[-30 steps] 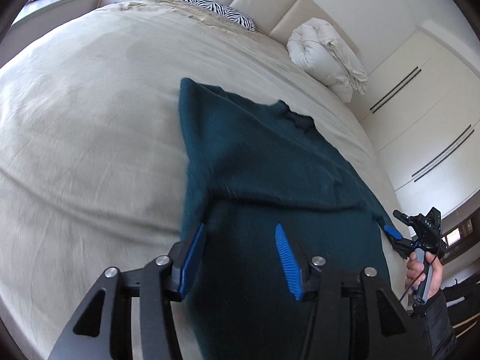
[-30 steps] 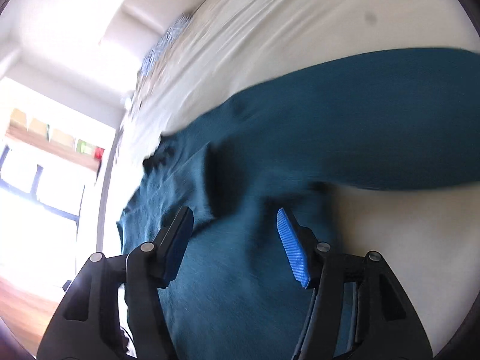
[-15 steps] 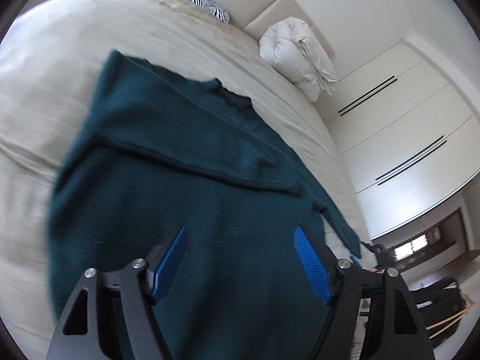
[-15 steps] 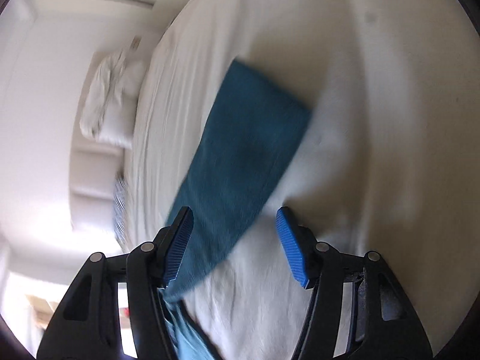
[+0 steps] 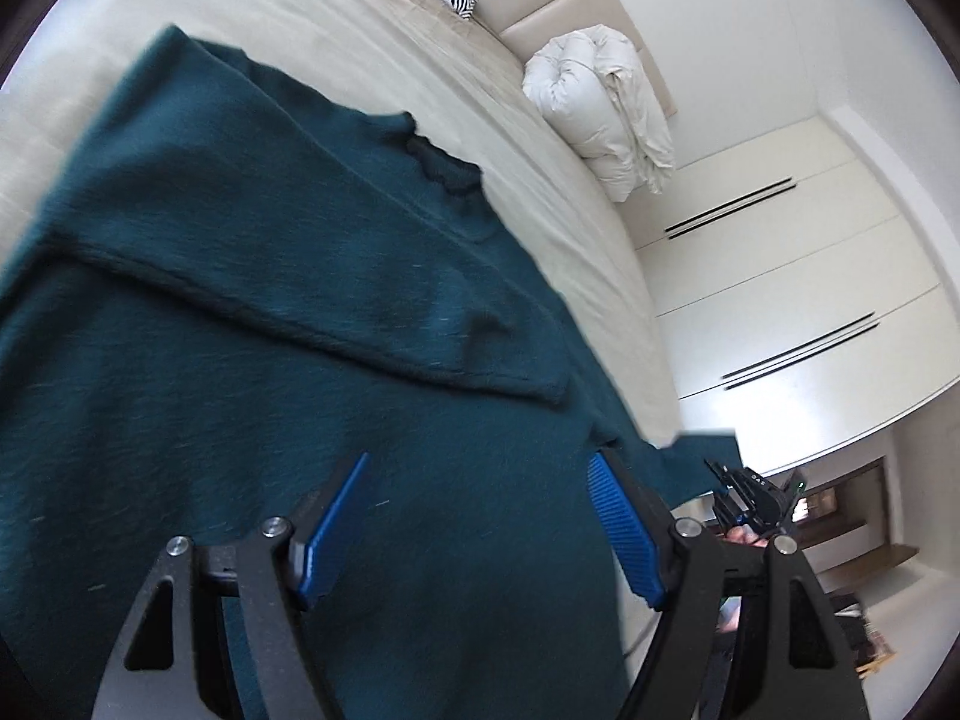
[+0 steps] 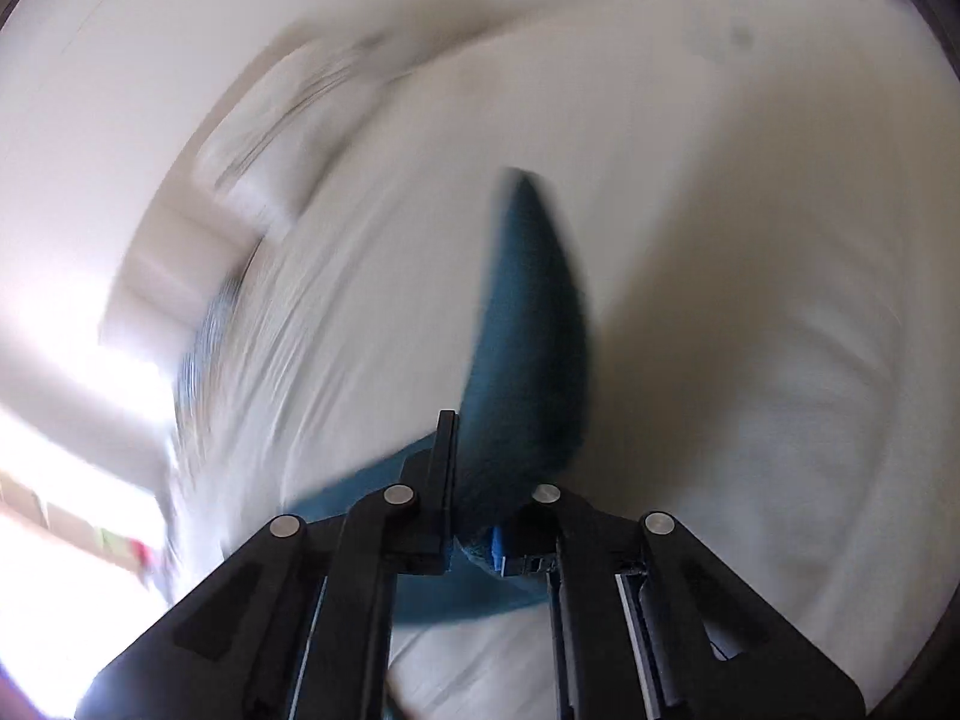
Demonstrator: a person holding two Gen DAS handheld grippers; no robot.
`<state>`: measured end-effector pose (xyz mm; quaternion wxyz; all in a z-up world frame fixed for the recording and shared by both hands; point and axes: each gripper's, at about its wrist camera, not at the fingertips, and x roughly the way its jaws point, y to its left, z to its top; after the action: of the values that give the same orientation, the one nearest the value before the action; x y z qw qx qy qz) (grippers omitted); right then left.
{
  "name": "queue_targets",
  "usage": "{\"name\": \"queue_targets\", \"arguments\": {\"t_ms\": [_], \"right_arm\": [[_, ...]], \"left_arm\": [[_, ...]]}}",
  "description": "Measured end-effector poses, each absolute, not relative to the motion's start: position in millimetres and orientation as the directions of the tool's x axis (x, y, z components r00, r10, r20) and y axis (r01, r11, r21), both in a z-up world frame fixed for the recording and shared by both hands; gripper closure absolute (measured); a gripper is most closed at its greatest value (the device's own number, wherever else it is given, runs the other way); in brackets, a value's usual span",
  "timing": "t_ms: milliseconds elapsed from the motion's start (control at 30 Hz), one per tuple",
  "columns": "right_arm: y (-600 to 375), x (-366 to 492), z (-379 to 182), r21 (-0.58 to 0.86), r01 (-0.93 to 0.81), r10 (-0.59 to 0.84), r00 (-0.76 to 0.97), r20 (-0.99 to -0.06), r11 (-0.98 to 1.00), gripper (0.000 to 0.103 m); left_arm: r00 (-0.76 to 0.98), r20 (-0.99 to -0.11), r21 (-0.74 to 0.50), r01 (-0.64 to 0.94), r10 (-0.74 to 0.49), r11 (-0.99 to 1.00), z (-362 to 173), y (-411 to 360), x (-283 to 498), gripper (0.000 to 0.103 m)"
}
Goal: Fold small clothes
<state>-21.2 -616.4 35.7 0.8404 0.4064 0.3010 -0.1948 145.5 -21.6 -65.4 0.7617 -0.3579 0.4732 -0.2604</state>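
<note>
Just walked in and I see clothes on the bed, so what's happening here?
A person is folding a dark teal sweater on the bed with two handheld grippers. One sleeve is already folded across the body. The right gripper has just closed on the other sleeve and holds it raised. The left gripper hovers open above the sweater.

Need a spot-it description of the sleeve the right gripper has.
Start at the beige bed and the dark teal knit sweater spread on it. The other sleeve lies folded across its chest; this sleeve runs off the sweater's far side, lifted and clamped in the right gripper.
</note>
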Motion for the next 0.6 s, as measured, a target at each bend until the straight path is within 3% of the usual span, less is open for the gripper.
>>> {"name": "queue_targets", "arguments": {"t_ms": [100,267,467,600], "right_arm": [[-508.7,25.9,74.5,0.342,0.37,-0.047,0.734,-0.677,0.864,0.096],[-357.5,58.7,60.9,0.062,0.108,-0.03,0.688,-0.726,0.992,0.096],[-276.8,54.7,14.9,-0.016,0.01,-0.018,0.625,-0.781,1.0,0.096],[-255.0,37.0,-9.5,-0.013,-0.016,-0.001,0.583,-0.813,1.0,0.093]], "left_arm": [[0.399,-0.487,-0.836,0.043,-0.777,0.547,-68.8,-33.0,153.6,0.027],[0.376,-0.426,-0.883,0.025,-0.823,0.469,-71.4,-49.4,161.7,0.024],[0.327,-0.357,-0.932,-0.06,-0.875,0.358,-92.4,-67.2,177.1,0.012],[0.28,-0.346,-0.938,-0.1,-0.895,0.331,-102.5,-86.6,184.8,0.011]]}}
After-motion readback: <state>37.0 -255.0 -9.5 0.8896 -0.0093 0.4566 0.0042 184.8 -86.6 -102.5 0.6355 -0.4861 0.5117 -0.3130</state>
